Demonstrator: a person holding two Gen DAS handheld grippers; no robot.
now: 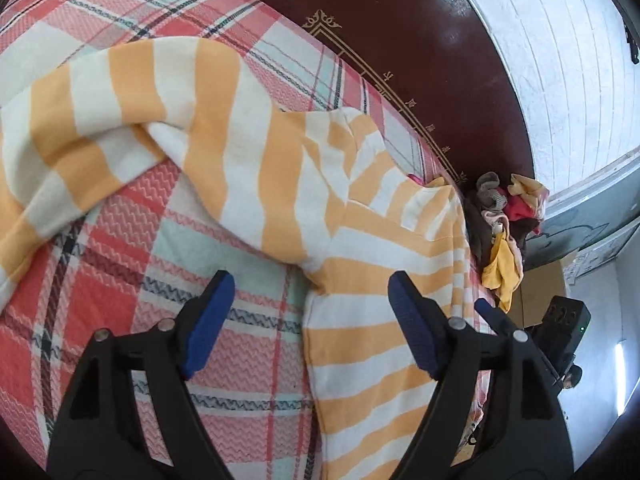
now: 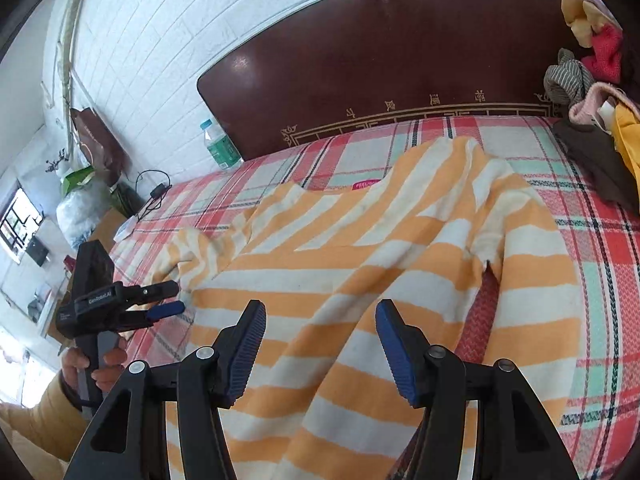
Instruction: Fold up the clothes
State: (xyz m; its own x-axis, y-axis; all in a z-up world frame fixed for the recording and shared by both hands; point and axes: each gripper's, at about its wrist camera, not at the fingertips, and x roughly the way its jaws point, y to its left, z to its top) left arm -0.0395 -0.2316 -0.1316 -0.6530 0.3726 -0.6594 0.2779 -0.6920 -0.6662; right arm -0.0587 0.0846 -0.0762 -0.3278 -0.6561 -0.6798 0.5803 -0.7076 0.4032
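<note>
— On the far left of the right wrist view, what is the left gripper (image 2: 170, 300) doing?

— It hangs just off the bed's left edge, gripped in the person's left hand (image 2: 96, 364), fingers pointing in toward the cloth. From its own camera the jaws stand wide apart with nothing between them.

— And the garment?

— The striped top (image 2: 360, 272), orange and cream, lies spread on the plaid bedspread (image 2: 600, 264), its body running from the near edge toward the headboard (image 2: 380, 52). One sleeve (image 1: 100, 112) is thrown out to the left across the plaid; in the left wrist view it sweeps off to the left, well ahead of the pads.

— So which side is nearer that sleeve?

— The left one, by the look of it. The underarm corner lies just ahead of its open jaws, and the sleeve's long axis runs leftward and away from there.

— Moving right?

— The right gripper (image 2: 320, 344) hovers over the lower body of the top, tilted down, jaws also apart and empty.

— Farther right?

— A pile of clothes (image 2: 592, 92) sits by the headboard's right end, apart from the top.
</note>
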